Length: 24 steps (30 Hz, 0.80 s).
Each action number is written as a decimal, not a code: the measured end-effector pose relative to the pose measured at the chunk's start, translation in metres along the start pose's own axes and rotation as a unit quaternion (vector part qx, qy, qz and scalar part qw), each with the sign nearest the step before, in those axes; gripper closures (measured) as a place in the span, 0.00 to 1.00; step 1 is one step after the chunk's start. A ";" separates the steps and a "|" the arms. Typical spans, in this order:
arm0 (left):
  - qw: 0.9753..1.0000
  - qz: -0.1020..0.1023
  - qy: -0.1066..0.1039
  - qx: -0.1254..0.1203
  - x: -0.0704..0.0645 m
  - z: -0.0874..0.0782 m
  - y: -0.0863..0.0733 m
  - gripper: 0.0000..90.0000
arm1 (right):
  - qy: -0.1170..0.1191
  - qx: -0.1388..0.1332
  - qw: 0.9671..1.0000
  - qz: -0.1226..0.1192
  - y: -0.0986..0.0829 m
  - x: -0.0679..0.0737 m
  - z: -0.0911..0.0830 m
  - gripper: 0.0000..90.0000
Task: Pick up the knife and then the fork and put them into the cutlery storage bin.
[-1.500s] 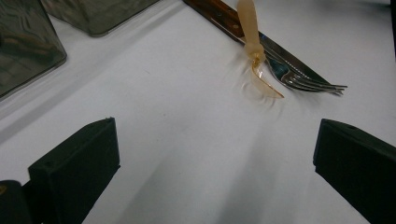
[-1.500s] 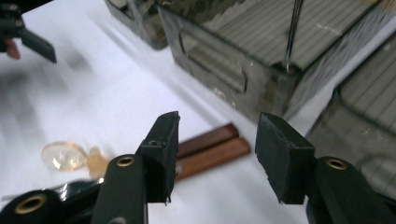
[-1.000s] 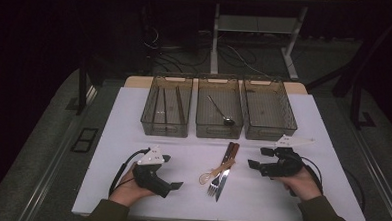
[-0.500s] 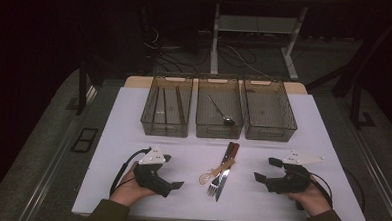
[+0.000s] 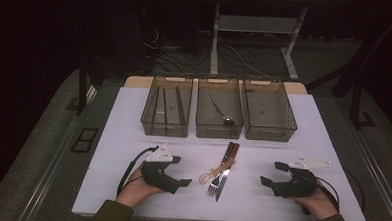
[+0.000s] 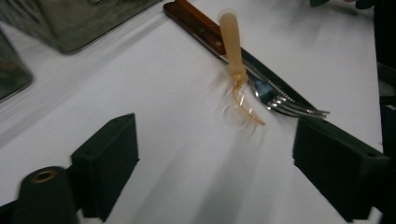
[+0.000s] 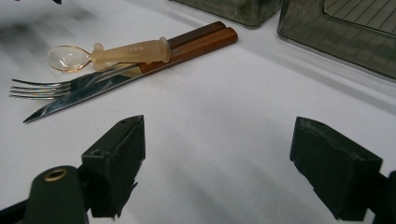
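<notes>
Cutlery pile mid-tabletop (image 5: 130,197): plastic spoon (image 5: 216,172) lying across wood-handled knife (image 5: 225,170) and fork (image 5: 213,185), just in front of three bins (image 5: 218,129). Left claw (image 5: 180,175) and right claw (image 5: 271,175) flank the pile, both resting on the tabletop, jaws wide apart, holding nothing.

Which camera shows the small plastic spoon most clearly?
The right gripper view: the plastic spoon is sharp, bowl and lettered handle lying across the fork and knife. The left gripper view blurs it; the high view shows it tiny.
</notes>
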<state>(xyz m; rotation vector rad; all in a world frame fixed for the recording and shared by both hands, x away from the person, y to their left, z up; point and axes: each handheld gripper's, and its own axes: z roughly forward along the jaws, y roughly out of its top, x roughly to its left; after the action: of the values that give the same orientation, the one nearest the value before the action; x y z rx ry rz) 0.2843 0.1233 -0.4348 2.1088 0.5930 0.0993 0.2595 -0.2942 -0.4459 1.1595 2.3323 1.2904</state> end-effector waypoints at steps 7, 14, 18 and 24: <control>1.000 0.006 -0.021 0.010 -0.006 0.021 0.017 0.39 | 0.000 0.004 1.000 -0.007 0.000 0.001 0.002 0.20; 0.998 0.010 -0.022 0.054 -0.012 0.048 0.024 0.58 | -0.001 0.007 1.000 -0.012 0.000 0.002 0.004 0.20; 0.997 0.020 -0.017 0.076 -0.015 0.058 0.025 0.69 | -0.003 0.012 1.000 -0.017 -0.001 0.003 0.005 0.20; 0.996 0.031 -0.002 0.087 -0.019 0.061 0.026 0.88 | -0.004 0.011 1.000 -0.022 -0.001 0.003 0.005 0.20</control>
<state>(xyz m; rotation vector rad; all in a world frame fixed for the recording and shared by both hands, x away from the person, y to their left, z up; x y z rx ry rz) 0.2951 0.0565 -0.4466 2.2975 0.5498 0.0813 0.2596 -0.2892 -0.4487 1.1130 2.3583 1.2447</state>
